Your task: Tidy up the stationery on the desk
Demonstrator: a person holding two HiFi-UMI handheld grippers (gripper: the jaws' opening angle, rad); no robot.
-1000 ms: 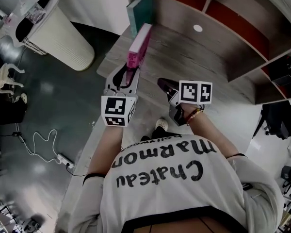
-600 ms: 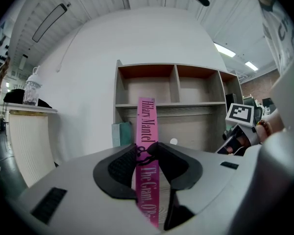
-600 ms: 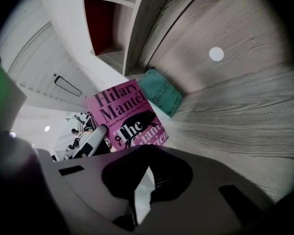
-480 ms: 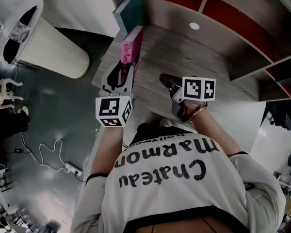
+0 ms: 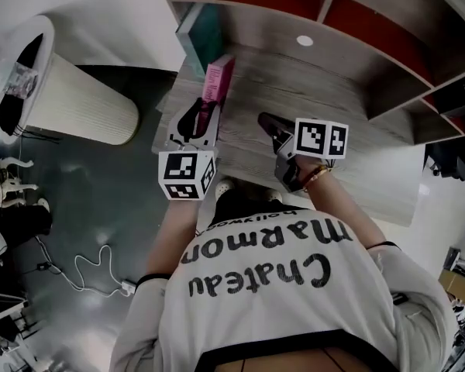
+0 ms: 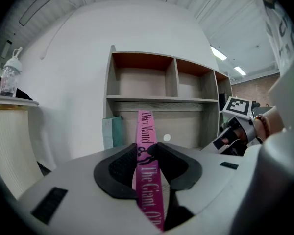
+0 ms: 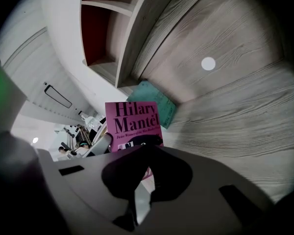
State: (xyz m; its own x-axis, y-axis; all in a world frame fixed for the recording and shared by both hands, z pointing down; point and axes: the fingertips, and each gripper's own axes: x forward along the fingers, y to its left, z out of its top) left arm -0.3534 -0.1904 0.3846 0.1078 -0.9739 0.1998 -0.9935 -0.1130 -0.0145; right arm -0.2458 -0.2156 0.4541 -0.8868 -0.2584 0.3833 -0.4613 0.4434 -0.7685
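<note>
Left gripper (image 6: 146, 153): jaws part-way open, pads clamped on both faces of the pink book (image 6: 145, 124). The book stands upright at the left end of the desk (image 5: 333, 107), near a teal book (image 5: 201, 41). Right gripper (image 7: 141, 153): jaws together, empty, clear of the pink book.

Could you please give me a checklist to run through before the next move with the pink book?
1. Left gripper clamped on the pink book: ok.
2. Right gripper shut and empty: ok.
3. Teal book standing at the desk's left end: ok.
4. Bare desk to the right of the teal book: ok.
5. Pink book's lower edge resting on the desk: cannot tell.
</note>
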